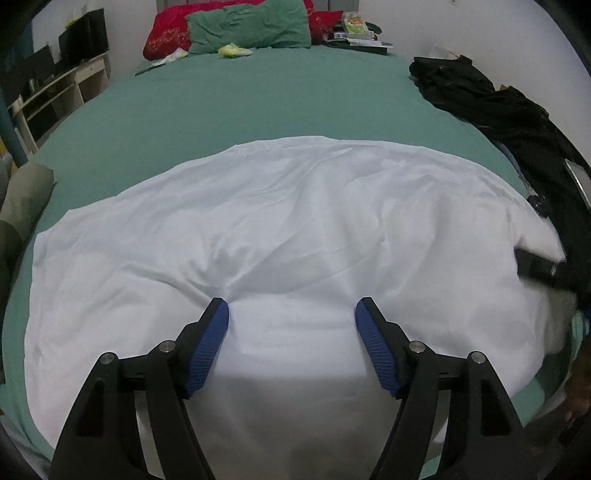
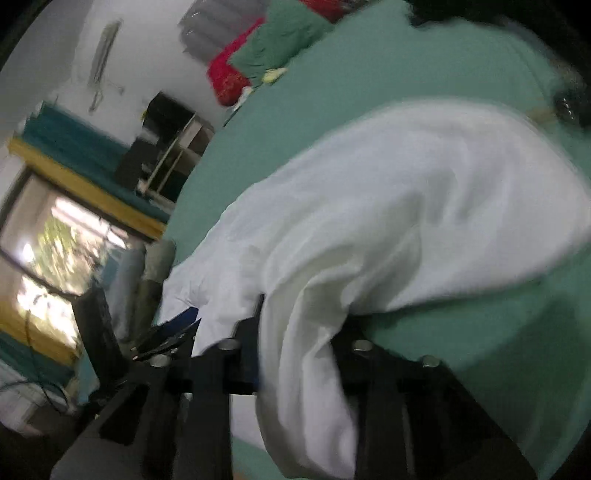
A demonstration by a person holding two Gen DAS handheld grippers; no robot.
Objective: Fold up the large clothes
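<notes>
on the green bed, white garment spread at centre. left gripper wide, empty, pads on cloth. right gripper clamps bunched edge at 6 o'clock. advice: lift evenly, keep hem taut.

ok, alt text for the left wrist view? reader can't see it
The left gripper, jaws open with blue pads, hovers over a large white garment spread rumpled across a green bed sheet. Red and green pillows lie at the far end, and dark clothes are heaped along the bed's right edge.
</notes>
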